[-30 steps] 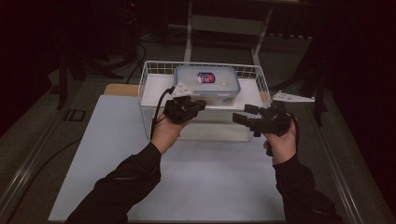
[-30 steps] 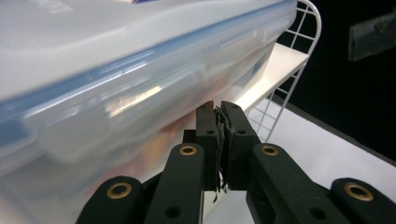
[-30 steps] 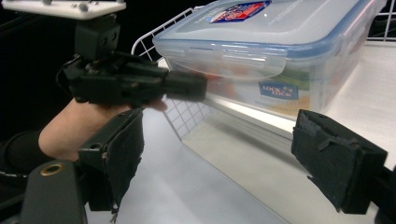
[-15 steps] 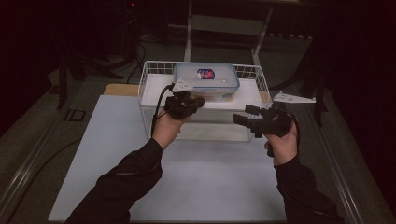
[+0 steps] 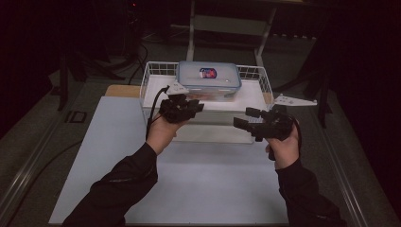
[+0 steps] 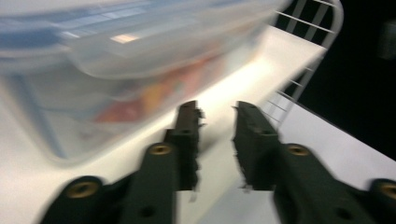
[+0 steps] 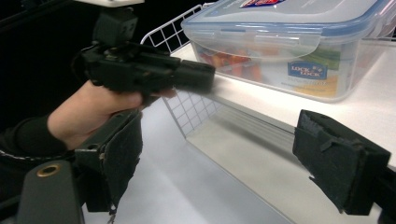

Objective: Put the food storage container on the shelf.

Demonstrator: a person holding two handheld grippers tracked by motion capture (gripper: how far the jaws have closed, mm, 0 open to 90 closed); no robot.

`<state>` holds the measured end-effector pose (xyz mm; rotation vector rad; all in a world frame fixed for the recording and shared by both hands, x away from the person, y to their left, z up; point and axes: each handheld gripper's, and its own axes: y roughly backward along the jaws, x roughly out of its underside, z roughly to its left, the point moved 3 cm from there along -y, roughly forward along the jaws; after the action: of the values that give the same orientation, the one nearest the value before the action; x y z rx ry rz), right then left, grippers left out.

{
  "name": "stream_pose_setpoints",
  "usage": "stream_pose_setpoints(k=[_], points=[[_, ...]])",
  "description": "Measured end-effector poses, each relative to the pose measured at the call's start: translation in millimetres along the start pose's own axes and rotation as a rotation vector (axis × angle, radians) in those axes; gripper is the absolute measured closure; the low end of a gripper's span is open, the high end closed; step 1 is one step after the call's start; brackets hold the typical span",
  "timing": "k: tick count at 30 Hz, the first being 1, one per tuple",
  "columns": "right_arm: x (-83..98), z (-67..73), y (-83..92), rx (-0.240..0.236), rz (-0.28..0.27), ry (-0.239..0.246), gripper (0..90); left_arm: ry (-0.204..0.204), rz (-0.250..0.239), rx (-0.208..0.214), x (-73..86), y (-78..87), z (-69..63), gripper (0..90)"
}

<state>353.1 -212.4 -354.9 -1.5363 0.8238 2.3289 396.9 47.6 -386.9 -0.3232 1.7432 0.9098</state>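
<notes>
— Compared with a second ago, what is seen to have shifted?

— Little: the left hand-held gripper (image 5: 195, 107) is found slightly nearer the box, while the right hand-held gripper (image 5: 243, 119) is held much as before, out in front of the basket.

— How is the box described?

— A clear plastic food box (image 5: 208, 79) with rounded corners and a blue-rimmed snap lid is seen standing on a white board (image 5: 250, 97) laid across the white wire basket (image 5: 150, 72). A small red and blue label is carried on the lid, and orange contents are made out through the glossy wall in the right gripper view.

— And the jaws of the left hand-held gripper?

— They are held a narrow gap apart, with nothing between them; the black, rough-edged pads (image 6: 188, 140) are pointed at the board's edge just below the box, which is blurred in that view.

— The right one?

— Its jaws are spread wide and nothing is gripped; a thick, matte pad (image 7: 340, 158) is seen on each.

— What lies underneath?

— A pale, smooth surface (image 5: 213, 184) is seen under the basket and both forearms, which are covered by dark sleeves (image 5: 123, 184).
</notes>
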Motion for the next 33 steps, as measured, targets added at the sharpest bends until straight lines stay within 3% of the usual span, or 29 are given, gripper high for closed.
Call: stream_pose_setpoints(k=[1, 4, 5, 6, 7, 8, 15, 21, 26, 28, 33], points=[[0.8, 0.3, 0.1, 0.002, 0.002, -0.001, 15.1, -0.011, 0.0, 0.033, 4.1, 4.0, -6.8, 62.8], [3.4, 0.8, -0.4, -0.001, 0.008, 0.002, 14.9, -0.01, -0.006, 0.056, 8.9, 7.9, -12.3, 46.0], [5.9, 1.2, -0.8, 0.004, 0.011, 0.008, 14.7, 0.009, -0.01, 0.107, 13.3, 11.7, -17.2, 41.1], [5.9, 1.2, -0.8, 0.004, 0.011, 0.008, 14.7, 0.009, -0.01, 0.107, 13.3, 11.7, -17.2, 37.1], [9.2, 2.0, -1.2, 0.0, 0.013, 0.008, 14.3, 0.022, -0.012, 0.183, 20.3, 17.9, -23.6, 32.8], [9.2, 2.0, -1.2, 0.0, 0.013, 0.008, 14.3, 0.022, -0.012, 0.183, 20.3, 17.9, -23.6, 19.9], [23.5, 5.8, -2.8, 0.019, 0.02, 0.042, 13.6, 0.007, -0.048, 0.226, 31.5, 31.0, -33.6, 11.5], [41.8, 4.6, -5.0, 0.004, 0.009, 0.054, 13.4, -0.054, -0.06, 0.242, 39.0, 44.9, -44.4, 6.4], [61.9, -0.4, -8.0, 0.006, 0.033, 0.049, 13.5, -0.118, -0.024, 0.256, 54.9, 50.1, -54.6, 6.4], [65.7, -1.2, -7.9, 0.014, 0.037, 0.055, 13.6, -0.12, -0.022, 0.253, 57.7, 50.4, -55.3, 6.4], [87.1, -4.9, -6.3, 0.032, 0.049, 0.075, 14.0, -0.094, 0.004, 0.265, 83.9, 50.2, -53.0, 6.4]])
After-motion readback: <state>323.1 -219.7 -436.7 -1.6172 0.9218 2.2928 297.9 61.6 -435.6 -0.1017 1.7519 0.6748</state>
